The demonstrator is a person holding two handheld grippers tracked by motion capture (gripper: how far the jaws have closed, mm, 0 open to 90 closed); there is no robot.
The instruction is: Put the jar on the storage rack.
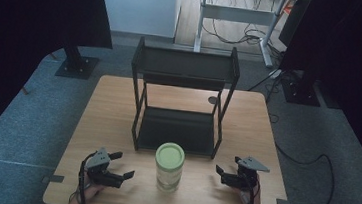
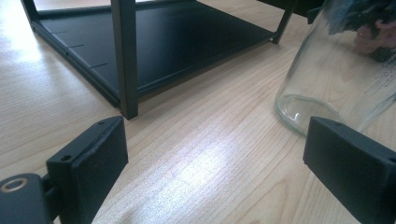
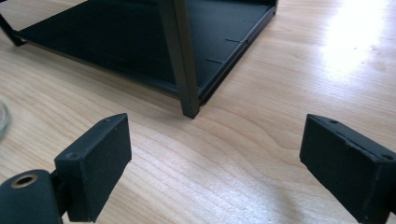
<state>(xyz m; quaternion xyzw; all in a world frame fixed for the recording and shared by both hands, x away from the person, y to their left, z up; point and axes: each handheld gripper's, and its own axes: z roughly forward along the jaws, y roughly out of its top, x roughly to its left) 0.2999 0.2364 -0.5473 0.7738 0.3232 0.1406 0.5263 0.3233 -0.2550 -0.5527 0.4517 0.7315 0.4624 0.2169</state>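
Standing upright on the table [image 1: 119, 101], just in front of the black two-tier rack [image 1: 181, 99]: clear glass jar [image 1: 168, 167] with pale green lid [image 1: 170, 155]; long axis vertical. Flanking the jar, well apart from it: left gripper [image 1: 121, 164], right gripper [image 1: 222, 173], jaws of both spread wide, holding nothing. Lying ahead and right of the left jaws. Roughly equal reach, left perhaps marginally nearer. Likely side-on grasp across the jar body.

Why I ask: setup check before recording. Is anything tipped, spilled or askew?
Nothing stands out. The jar stands upright with its green lid on, in front of the black shelf rack, which sits square. Left gripper and right gripper rest open beside it.
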